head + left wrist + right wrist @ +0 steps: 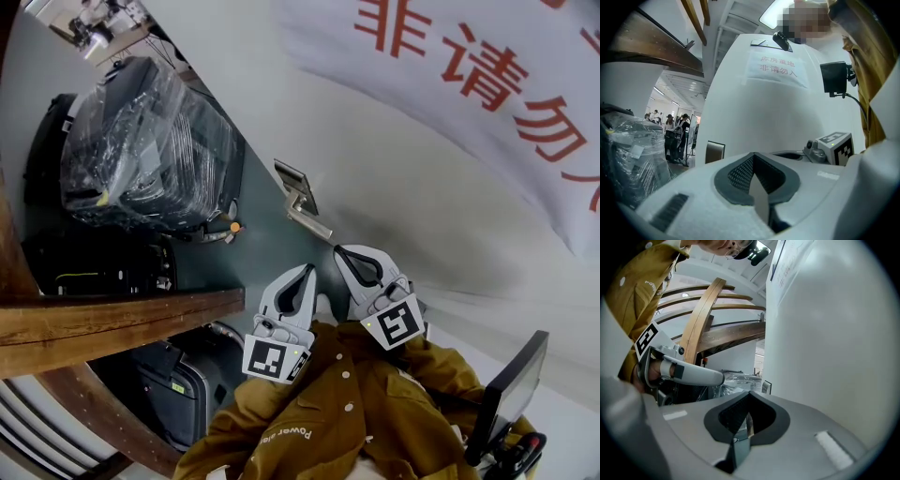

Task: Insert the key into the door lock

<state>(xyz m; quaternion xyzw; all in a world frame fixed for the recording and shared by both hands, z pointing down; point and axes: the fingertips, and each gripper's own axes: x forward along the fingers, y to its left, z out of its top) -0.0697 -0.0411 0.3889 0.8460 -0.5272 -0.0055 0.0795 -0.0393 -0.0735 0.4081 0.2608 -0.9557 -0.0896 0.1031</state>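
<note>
at the centre of the head view, the silver metal door lock with its lever handle (302, 202) sits at the edge of the white door (422, 206), and two grey grippers point up at it from just below: the right gripper (339, 251) has its tip near the end of the lever, the left gripper (307, 269) lower and to the left. in the right gripper view the jaws are pressed together on a thin silver metal key (748, 422) — only a sliver shows mid-frame — while in the left gripper view the jaws meet with nothing between them.
</note>
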